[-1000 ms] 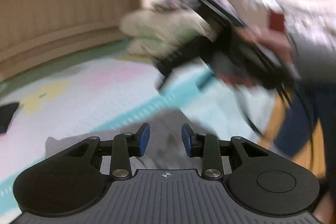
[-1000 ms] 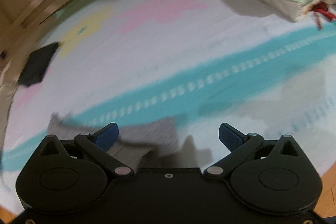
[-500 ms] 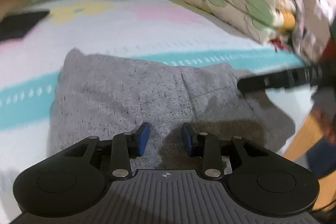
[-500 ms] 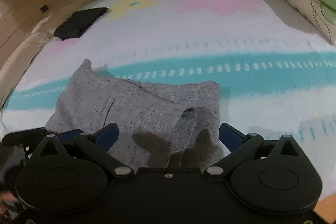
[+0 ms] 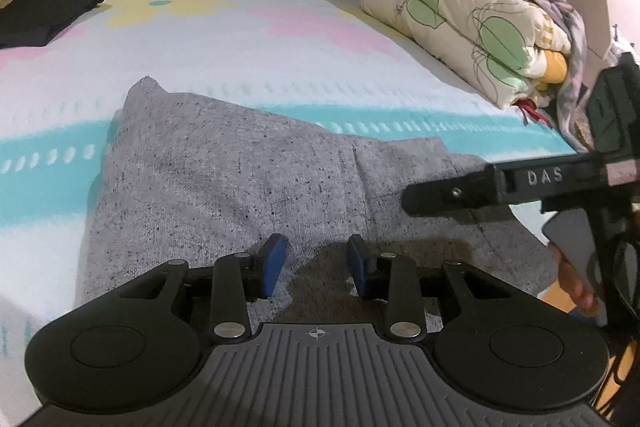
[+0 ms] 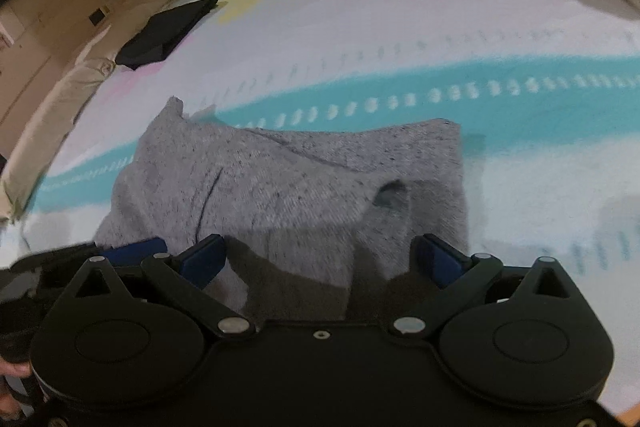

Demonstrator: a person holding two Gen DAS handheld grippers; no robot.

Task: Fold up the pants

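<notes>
Grey pants [image 5: 248, 187] lie folded on the bed's patterned sheet [image 5: 280, 39]; left gripper [image 5: 316, 269], jaws slightly apart, and right gripper [image 6: 320, 259], jaws wide, both grasp nothing

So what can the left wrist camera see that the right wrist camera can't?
Only the left wrist view shows the whole stack of folded floral quilts, the patterned cloth draped over it, and the right gripper reaching in from the side. Only the right wrist view shows the beige bolster along the bed's edge. Both show the grey pants bunched on the pastel bedspread, and the folded black garment farther back.
</notes>
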